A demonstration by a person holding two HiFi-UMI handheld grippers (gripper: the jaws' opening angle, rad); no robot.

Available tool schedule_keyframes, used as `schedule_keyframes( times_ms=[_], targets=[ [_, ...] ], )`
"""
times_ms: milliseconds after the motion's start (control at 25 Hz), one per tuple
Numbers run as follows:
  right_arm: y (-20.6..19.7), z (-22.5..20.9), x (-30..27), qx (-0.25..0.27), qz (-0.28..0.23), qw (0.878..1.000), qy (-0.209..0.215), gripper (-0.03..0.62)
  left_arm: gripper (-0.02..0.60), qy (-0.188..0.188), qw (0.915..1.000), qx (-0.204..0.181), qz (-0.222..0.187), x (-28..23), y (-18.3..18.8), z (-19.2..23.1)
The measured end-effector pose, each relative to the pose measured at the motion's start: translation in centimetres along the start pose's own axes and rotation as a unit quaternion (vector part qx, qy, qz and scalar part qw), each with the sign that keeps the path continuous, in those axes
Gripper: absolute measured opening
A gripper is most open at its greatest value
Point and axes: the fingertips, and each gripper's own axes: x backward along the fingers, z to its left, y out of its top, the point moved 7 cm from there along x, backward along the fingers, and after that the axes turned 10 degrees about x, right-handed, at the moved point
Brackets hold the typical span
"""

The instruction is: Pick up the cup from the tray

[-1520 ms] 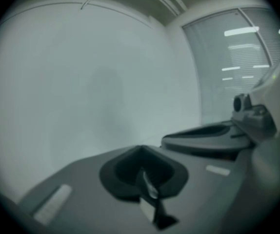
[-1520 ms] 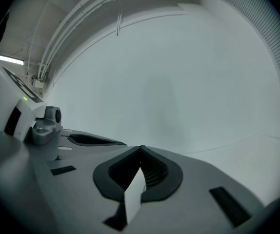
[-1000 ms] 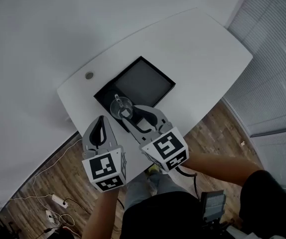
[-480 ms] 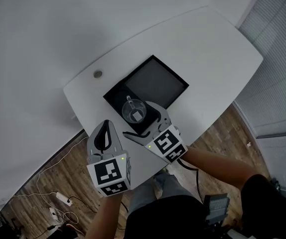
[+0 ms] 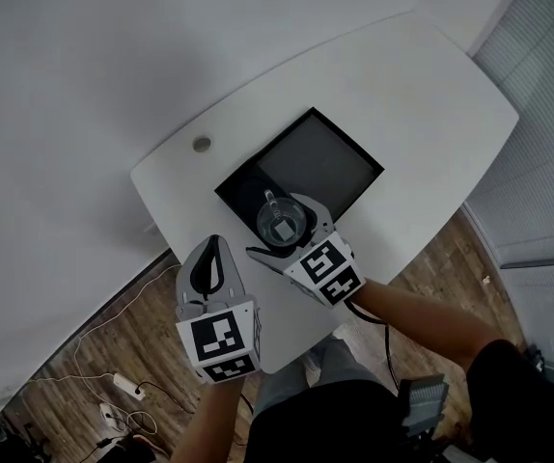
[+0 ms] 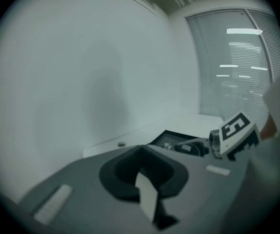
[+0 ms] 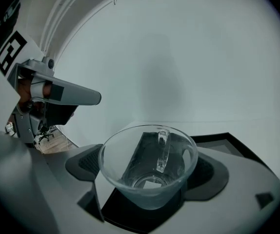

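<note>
A clear glass cup [image 5: 285, 222] with a handle stands at the near end of the black tray [image 5: 320, 162]. My right gripper [image 5: 289, 230] reaches over the tray's near edge with its jaws spread wide on either side of the cup. In the right gripper view the cup [image 7: 149, 167] sits upright between the two dark pads [image 7: 81, 164], its handle on the far side. The pads do not visibly press on the glass. My left gripper [image 5: 209, 251] hovers over the table's near-left edge with its fingers together and nothing in them.
The tray lies on a white oval table [image 5: 402, 95] with a round grommet [image 5: 202, 145] to its left. Below the table is wooden floor with cables and a power strip [image 5: 113, 382]. Window blinds [image 5: 547, 114] run along the right.
My right gripper's jaws went from nearly together behind the cup to wide apart, and they moved forward round the cup. The left gripper has stayed shut beside it.
</note>
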Motion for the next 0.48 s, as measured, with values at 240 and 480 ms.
schedule_keyframes(
  times_ms=[240, 480],
  targets=[
    [0.0, -0.1, -0.9, 0.002, 0.022, 1.000, -0.014, 0.488, 0.002, -0.009, 1.0000, 0.000, 0.004, -0.8, 0.1, 0.9],
    [0.4, -0.3, -1.4, -0.009, 0.012, 0.999, -0.038, 0.488, 0.002, -0.016, 0.9999, 0.000, 0.005, -1.4, 0.3, 2.0]
  ],
)
